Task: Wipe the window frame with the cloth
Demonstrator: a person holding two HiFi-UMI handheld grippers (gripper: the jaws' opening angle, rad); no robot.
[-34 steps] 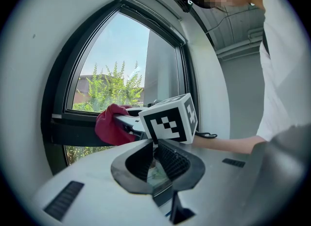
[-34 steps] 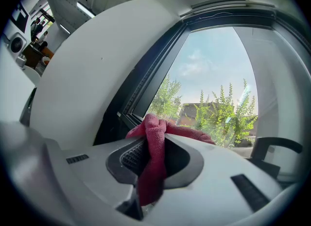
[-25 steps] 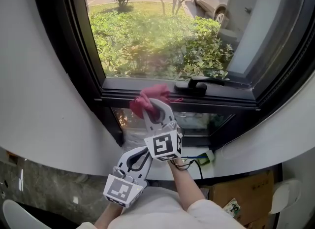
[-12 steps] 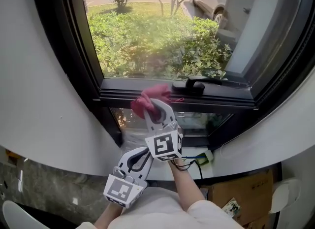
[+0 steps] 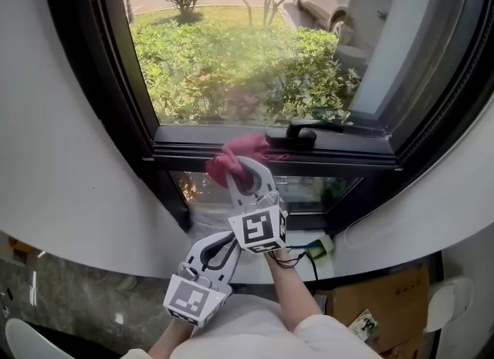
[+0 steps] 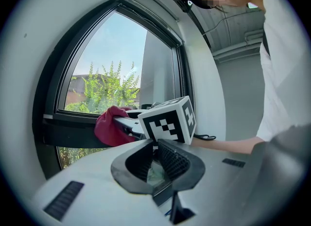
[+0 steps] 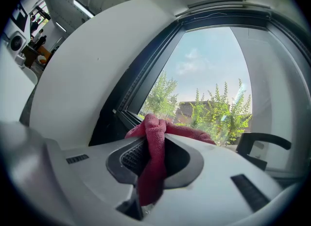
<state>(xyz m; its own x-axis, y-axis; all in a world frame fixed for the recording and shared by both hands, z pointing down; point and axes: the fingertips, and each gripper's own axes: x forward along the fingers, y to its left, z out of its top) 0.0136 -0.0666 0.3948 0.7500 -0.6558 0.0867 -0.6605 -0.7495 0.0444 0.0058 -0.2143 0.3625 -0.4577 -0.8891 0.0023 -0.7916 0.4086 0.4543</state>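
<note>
Right tongs (image 5: 242, 167) clamp tight on the red cloth (image 5: 231, 154), pressing it onto the lower rail of the black window frame (image 5: 189, 147), just left of the window handle (image 5: 297, 135). Left tongs (image 5: 223, 242) are pinched together, empty, hanging low beneath the right.

The left gripper's (image 6: 155, 154) jaws are together, empty; ahead, the right gripper (image 6: 121, 122) presses a red cloth (image 6: 106, 129) against the dark window frame (image 6: 63, 133).
</note>
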